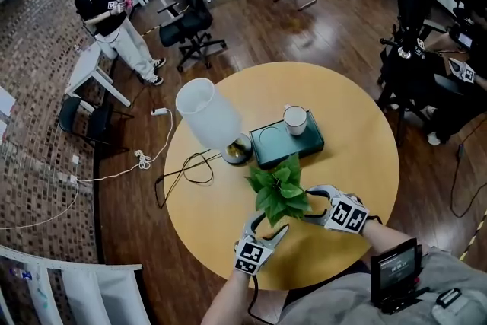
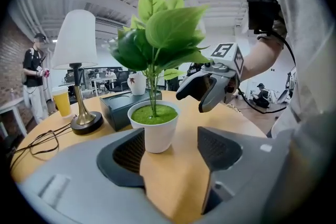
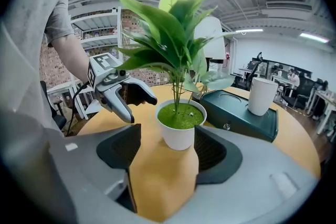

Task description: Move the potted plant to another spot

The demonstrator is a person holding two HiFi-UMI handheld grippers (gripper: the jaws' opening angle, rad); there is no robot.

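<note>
- The plant (image 1: 280, 190) stands in a white pot (image 2: 155, 134) on the round table (image 1: 358, 164), on the person's side, just before a dark green box (image 1: 285, 144).
- The left gripper (image 2: 170, 140) is wide. The pot sits at its jaw tips, close by one pad and clear of the other.
- The right gripper (image 3: 167, 139) is wide too, and here also the pot is beside one pad, with a gap to the other.
- Neither presses on it.

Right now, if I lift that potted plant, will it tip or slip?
The potted plant probably tips easily: tall leaves stand over a small pot. The pot's smooth, tapered white wall may slip in a pinch. Being so small, it is likely light.
</note>
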